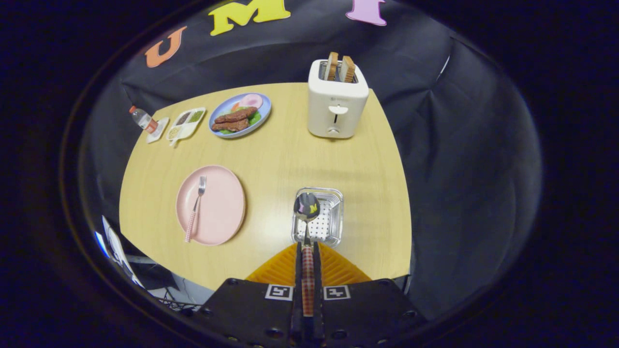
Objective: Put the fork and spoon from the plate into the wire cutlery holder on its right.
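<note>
**Spoon carried over the holder, fork left on the plate**

A pale wooden table (271,159) with a smooth grained top is seen from above. At its far side stands a white, rounded toaster (337,104) with two browned slices upright in its slots. Nearer, to the left of the fingers, a round matte pink plate (220,212) is laid, and on it the fork (196,208) rests lengthwise, tines pointing away, its handle checked in red and white. To the plate's right, just ahead of the fingers, the wire cutlery holder (333,217) is set: a square, shiny metal basket with a perforated floor.

The gripper (307,256) is held above that basket, its orange ribbed jaws pressed against the slim chequered handle of the spoon (306,208). The polished bowl points forward and overlaps the holder's left part, apparently so that it can be lowered straight in. The drop is judged near; the fork is yet to be fetched.
</note>
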Tool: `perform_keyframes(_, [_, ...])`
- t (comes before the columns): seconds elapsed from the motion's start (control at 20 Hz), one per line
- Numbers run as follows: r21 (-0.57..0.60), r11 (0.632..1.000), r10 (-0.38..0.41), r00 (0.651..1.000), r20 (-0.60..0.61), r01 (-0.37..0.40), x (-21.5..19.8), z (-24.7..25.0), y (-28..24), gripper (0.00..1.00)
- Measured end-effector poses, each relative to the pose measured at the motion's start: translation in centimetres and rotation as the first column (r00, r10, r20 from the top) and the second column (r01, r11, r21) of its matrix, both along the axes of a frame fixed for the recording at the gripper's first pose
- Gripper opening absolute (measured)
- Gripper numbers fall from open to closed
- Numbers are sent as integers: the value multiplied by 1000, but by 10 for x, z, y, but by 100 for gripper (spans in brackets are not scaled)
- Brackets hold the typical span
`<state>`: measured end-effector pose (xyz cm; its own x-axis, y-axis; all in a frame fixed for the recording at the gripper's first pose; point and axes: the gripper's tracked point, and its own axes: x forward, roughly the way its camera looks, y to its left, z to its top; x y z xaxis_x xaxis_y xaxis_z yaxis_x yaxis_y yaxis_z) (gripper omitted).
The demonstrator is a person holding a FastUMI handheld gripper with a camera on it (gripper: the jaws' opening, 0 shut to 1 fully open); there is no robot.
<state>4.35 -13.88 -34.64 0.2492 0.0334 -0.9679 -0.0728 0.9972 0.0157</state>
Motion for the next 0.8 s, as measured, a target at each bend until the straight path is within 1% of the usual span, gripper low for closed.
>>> perform_keyframes(0.1, [-8, 1000, 8, 1000, 5, -8, 4, -1, -3, 8])
perform_keyframes(0.3, [-14, 1000, -24, 996, -85, 23, 1, -12, -9, 8])
perform_keyframes(0.45, [-3, 999, -54, 988, -146, 55, 8, -31, -7, 8])
perform_keyframes(0.5, [-1, 998, -67, 985, -158, 67, 12, -36, -7, 8])
perform_keyframes(0.8, [-30, 996, -93, 974, -208, 89, 26, -61, -11, 8])
